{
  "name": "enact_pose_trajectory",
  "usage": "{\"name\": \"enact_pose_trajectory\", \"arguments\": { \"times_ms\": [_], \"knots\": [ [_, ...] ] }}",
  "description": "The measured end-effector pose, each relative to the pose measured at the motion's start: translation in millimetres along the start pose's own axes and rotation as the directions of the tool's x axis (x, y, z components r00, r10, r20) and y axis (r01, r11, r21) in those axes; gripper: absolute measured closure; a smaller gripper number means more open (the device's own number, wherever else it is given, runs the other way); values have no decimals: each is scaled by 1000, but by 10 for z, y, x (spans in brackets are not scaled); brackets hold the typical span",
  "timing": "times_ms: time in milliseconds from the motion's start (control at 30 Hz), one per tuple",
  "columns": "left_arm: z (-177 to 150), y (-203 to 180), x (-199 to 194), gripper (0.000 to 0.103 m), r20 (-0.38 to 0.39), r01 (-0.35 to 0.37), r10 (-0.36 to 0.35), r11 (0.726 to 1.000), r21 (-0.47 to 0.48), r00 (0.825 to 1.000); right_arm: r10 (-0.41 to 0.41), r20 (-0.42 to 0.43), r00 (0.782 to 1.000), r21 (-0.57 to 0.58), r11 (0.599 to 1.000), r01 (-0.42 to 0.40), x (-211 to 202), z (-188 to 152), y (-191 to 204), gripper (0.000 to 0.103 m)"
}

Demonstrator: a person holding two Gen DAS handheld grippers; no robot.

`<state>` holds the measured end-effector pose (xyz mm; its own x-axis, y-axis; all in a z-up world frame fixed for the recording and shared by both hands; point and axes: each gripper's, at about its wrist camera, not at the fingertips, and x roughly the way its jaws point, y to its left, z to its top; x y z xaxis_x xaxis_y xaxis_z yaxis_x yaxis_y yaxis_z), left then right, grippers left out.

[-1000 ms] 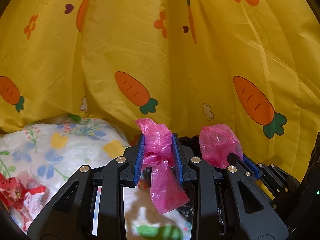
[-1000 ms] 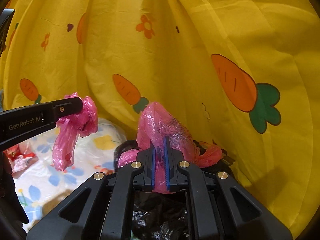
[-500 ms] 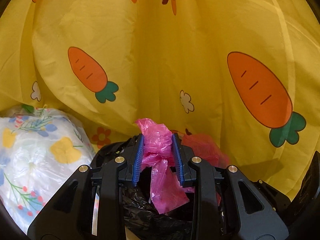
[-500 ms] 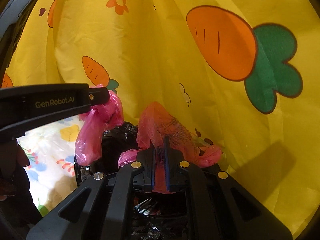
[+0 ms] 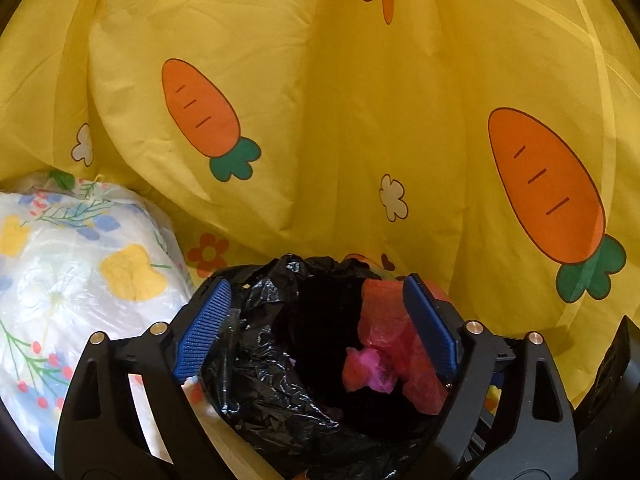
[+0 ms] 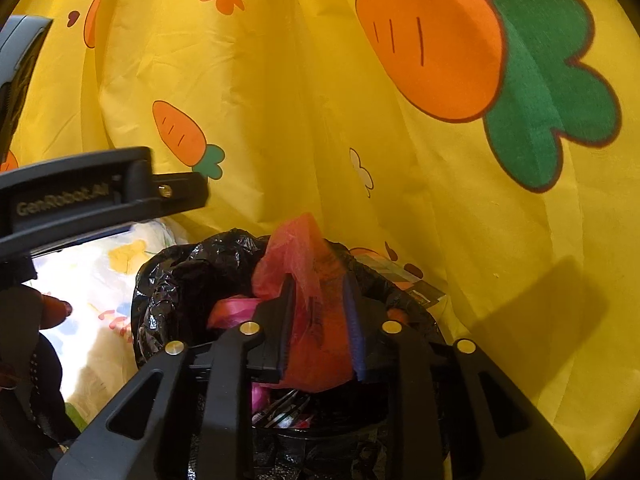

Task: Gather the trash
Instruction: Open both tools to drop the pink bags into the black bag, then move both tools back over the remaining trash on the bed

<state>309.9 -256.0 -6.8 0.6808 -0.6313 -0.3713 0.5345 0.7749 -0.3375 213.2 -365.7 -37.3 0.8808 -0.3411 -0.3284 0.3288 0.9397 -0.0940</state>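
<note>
Both claws have come in over the black bin bag (image 5: 280,364) since a second ago, when the pink scraps were still pinched between the pads. On my left wrist view, the left claw (image 5: 316,328) has just been opening and now stands wide, its blue pads (image 5: 204,332) well apart with nothing pressed between them. What it held, a crumpled pink plastic scrap (image 5: 372,364), now lies down inside the bag's dark mouth, near the right-hand pad.

On the right wrist view, the right claw (image 6: 318,320) has also just been opening. A reddish plastic bag (image 6: 308,272) is between its jaws, sticking up above them and hanging down below, over the bin bag's mouth (image 6: 188,280). I cannot tell whether the pads press on it or merely flank it. A second bit of pink plastic (image 6: 232,308) sits in the bag just to the left of that claw.

Behind everything hangs a yellow sheet printed with carrots (image 5: 360,120). To the left, beside the bin bag, is a white flowered bag (image 5: 80,272). At the left edge of the right view I see a fingertip (image 6: 56,312) of the hand on the left tool.
</note>
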Motion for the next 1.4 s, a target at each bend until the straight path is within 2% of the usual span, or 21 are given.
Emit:
{"name": "enact_pose_trajectory", "arguments": {
  "times_ms": [67, 133, 367, 533, 600, 700, 767, 900, 1100, 1167, 1267, 1400],
  "knots": [
    [6, 39, -96, 9, 23, -37, 37, 999, -2, 999, -8, 7, 1000, -1, 1000, 8, -17, 1, -2, 69],
    [15, 93, -200, 6, 43, -66, 67, 998, -10, 997, -28, 22, 999, -10, 1000, 29, -52, -9, 1, 60],
    [17, 290, -723, 6, 99, -207, 210, 978, -41, 973, -28, 36, 999, 5, 1000, 28, -217, 8, 13, 46],
    [-80, 375, -1256, 6, 141, -347, 349, 937, -35, 927, 19, 77, 997, 13, 1000, -20, -522, 24, 143, 27],
    [-146, 433, -1504, 6, 151, -394, 396, 918, -45, 906, 59, 84, 995, 17, 998, -60, -647, 9, 237, 23],
    [-266, 542, -1853, 6, 155, -483, 486, 874, -60, 860, 131, 78, 988, 13, 991, -132, -811, -16, 404, 20],
    [-360, 655, -2075, 6, 151, -542, 547, 837, -74, 824, 180, 68, 981, 12, 983, -181, -906, -41, 526, 19],
    [-586, 922, -2531, 6, 121, -653, 663, 748, -119, 739, 271, 54, 961, -12, 963, -271, -1135, -101, 818, 19],
    [-908, 1172, -3183, 6, 119, -762, 779, 627, -162, 615, 417, 28, 909, -44, 909, -415, -1473, -211, 1267, 18],
    [-990, 1227, -3348, 6, 118, -788, 805, 593, -168, 581, 451, 24, 892, -64, 891, -449, -1579, -236, 1416, 18],
    [-1080, 1335, -3528, 6, 91, -807, 826, 563, -179, 556, 495, 19, 869, -90, 866, -492, -1715, -263, 1638, 18],
    [-1165, 1399, -3683, 6, 76, -817, 838, 544, -189, 541, 536, 7, 844, -114, 839, -532, -1843, -286, 1876, 18]
  ]
}}
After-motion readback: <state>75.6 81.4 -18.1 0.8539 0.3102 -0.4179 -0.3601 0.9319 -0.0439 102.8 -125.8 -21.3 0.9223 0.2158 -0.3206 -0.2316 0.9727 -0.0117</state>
